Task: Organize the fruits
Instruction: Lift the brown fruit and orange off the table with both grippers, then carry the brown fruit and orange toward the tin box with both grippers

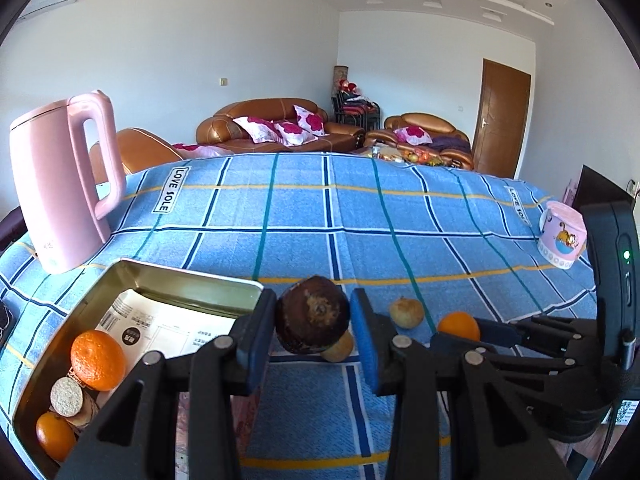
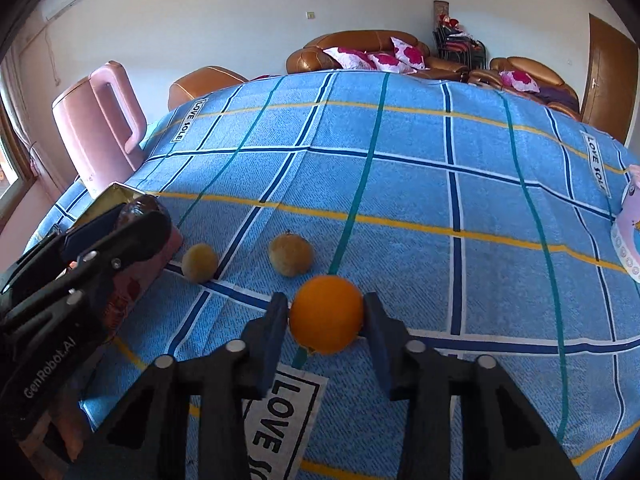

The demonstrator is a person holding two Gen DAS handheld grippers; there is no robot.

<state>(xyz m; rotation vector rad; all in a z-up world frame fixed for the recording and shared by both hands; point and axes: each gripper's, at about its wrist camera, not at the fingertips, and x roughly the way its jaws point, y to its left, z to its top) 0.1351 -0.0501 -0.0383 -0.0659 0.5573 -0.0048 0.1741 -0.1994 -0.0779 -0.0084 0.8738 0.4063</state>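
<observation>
Behind the dark fruit in the left gripper, only a sliver of a tan fruit showing. Tray near corner hidden by the gripper's arms; printed sheet in it too small to read. In the right wrist view, tray almost wholly covered by the left gripper, the dark fruit barely peeking out. Underside of the orange hidden against the cloth. Cup cut off by the right edge, beyond the orange.
</observation>
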